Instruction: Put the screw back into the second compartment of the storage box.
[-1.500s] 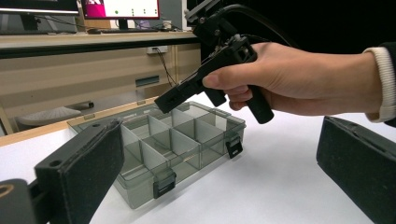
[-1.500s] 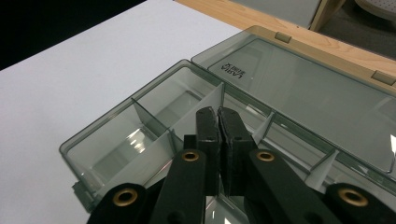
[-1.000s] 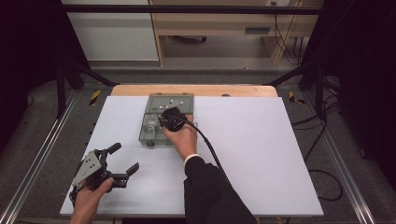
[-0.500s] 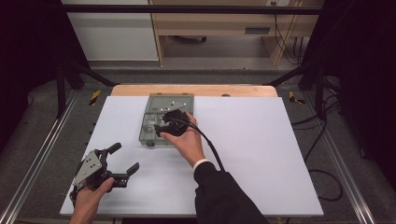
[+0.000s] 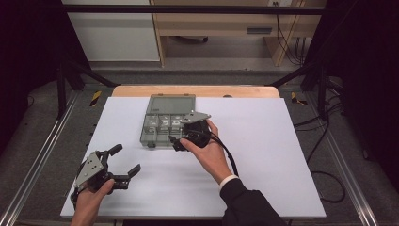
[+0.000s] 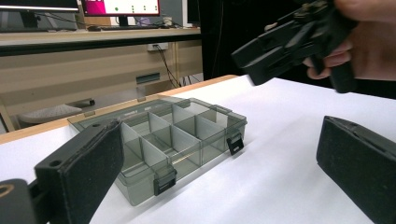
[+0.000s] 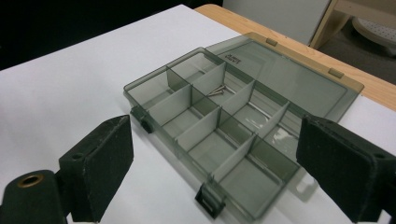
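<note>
— Jaws first: how do yours stand, seen from the high view?

— Both pairs parted, nothing between them. My left gripper (image 5: 123, 168) rests low at the near left of the white table (image 5: 282, 155), well apart from the organiser box (image 5: 165, 126). My right gripper (image 5: 181, 140) hovers at the box's near right corner, its grey plate over the right-hand compartments. Its jaws have just been opening, and they hold nothing.

— And the box itself?

— It sits at the middle of the table toward the far edge, lid (image 5: 171, 104) thrown back flat, away from me.

— What does the left gripper view give you?

— My two black pads (image 6: 88, 172) rise wide apart at the bottom, bare table between them. Beyond them stands the clear smoky box (image 6: 187, 140) with its dividers and two dark latches (image 6: 164, 181) on the near wall. My right gripper (image 6: 280, 42) hangs in the upper right, above the table and beside the box, gripped by my right hand (image 6: 364, 37).

— And the right gripper view?

— Again wide-set pads (image 7: 100, 163), released, with the box (image 7: 219, 140) lying below and between them, not touched. Small screws (image 7: 216, 91) lie in one compartment of the far row, toward the lid. I cannot tell exactly how many. The lid (image 7: 289, 79) lies open on the table, reaching to the wooden edge (image 7: 261, 32).
</note>
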